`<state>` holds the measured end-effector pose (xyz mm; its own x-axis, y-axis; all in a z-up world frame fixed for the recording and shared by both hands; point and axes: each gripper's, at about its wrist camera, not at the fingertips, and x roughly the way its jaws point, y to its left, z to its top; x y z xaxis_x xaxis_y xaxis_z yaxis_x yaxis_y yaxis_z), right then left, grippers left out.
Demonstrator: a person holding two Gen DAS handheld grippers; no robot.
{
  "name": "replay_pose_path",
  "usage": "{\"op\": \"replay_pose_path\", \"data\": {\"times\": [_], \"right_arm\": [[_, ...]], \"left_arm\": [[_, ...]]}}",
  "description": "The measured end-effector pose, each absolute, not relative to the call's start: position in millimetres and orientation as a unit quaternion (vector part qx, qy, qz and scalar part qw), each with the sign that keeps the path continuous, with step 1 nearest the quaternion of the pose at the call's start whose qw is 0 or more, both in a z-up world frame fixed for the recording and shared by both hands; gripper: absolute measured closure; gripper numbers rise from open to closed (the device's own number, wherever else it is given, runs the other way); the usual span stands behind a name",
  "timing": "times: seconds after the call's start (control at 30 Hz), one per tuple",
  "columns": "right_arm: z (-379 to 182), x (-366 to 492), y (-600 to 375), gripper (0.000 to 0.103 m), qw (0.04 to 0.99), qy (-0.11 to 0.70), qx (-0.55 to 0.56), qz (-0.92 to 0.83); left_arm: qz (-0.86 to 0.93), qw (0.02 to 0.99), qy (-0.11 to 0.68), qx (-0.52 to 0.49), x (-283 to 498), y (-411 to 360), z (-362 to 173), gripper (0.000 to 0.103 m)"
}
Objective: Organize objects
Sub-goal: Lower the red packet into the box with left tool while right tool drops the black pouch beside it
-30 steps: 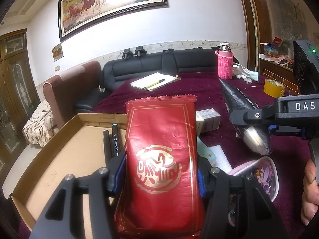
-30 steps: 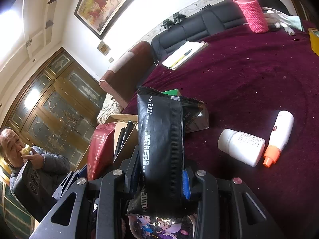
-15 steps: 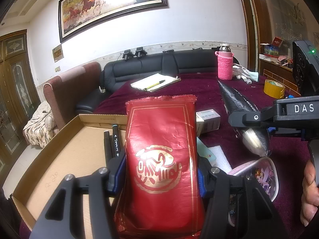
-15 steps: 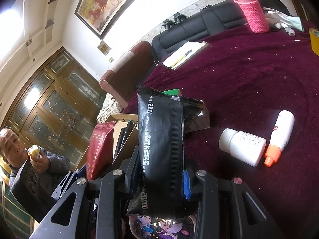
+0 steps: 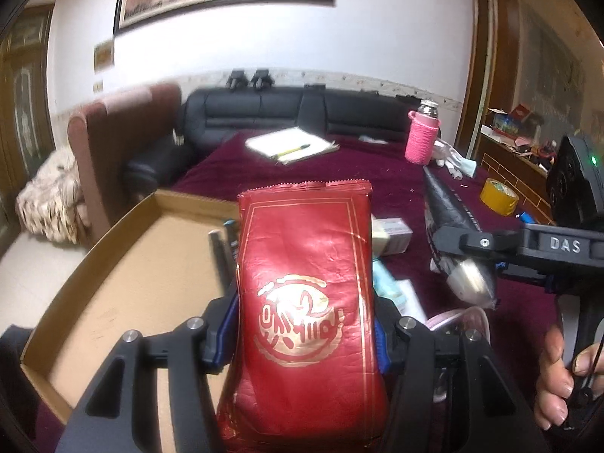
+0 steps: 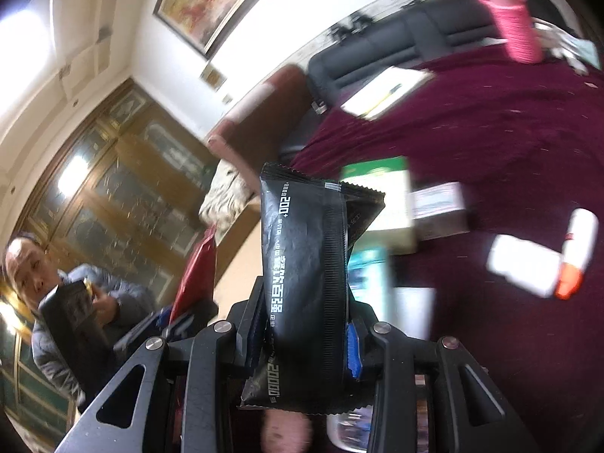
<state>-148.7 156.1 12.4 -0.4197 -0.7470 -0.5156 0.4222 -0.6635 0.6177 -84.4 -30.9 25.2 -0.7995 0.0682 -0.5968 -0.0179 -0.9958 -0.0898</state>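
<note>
Left gripper [image 5: 305, 334] clenched on a red pouch [image 5: 305, 287], pads pressing both sides, pouch upright with its crimped top pointing away. Just left of that gripper and below it, an open cardboard box [image 5: 124, 264] with 2 dark pens [image 5: 222, 249] lying at its far right side, close behind the pouch. Right of the left gripper, the right gripper's arm marked DAS, with a black pouch [image 5: 453, 241] seen edge-on, its silvery end nearest. A hand [image 5: 555, 381] at the lower right edge, wrapped round that gripper's handle.

Right gripper [image 6: 307, 334] clenched on the black pouch [image 6: 309, 279], white print running along it, serrated top pointing away. Beyond it on the maroon table [image 6: 490, 120]: a green and white box [image 6: 381, 204], a smaller grey box [image 6: 441, 207]. Far right of the gripper, a white bottle [image 6: 523, 266] lying beside a white tube with an orange cap [image 6: 577, 253]. Further off, a notepad with a pen [image 6: 385, 94] and a pink flask [image 6: 519, 26]. Left of the gripper, the red pouch [image 6: 196, 268] edge-on. Much of this view blurred.
</note>
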Motion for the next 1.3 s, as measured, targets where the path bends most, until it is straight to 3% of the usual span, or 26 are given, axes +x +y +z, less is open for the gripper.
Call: {"op": "replay_pose_path", "data": {"times": [0.4,0.8,1.3], "right_arm": [[-2.1,-172.6,27.8,0.063,0.367,-0.125,0.486,-0.783],[-21.1,-210.0,-25.1,0.063,0.331,-0.129,0.496,-0.792],[-33.3,-248.7,-52.4,0.060,0.312,-0.116,0.517,-0.788]], "left_arm": [[0.912,-0.069,-0.082,-0.396,-115.6,-157.6,15.8,0.048],[0.889,-0.075,-0.114,-0.438,-152.7,-176.0,-9.3,0.048],[0.874,-0.090,-0.065,-0.474,-162.1,-165.1,-22.3,0.048]]}}
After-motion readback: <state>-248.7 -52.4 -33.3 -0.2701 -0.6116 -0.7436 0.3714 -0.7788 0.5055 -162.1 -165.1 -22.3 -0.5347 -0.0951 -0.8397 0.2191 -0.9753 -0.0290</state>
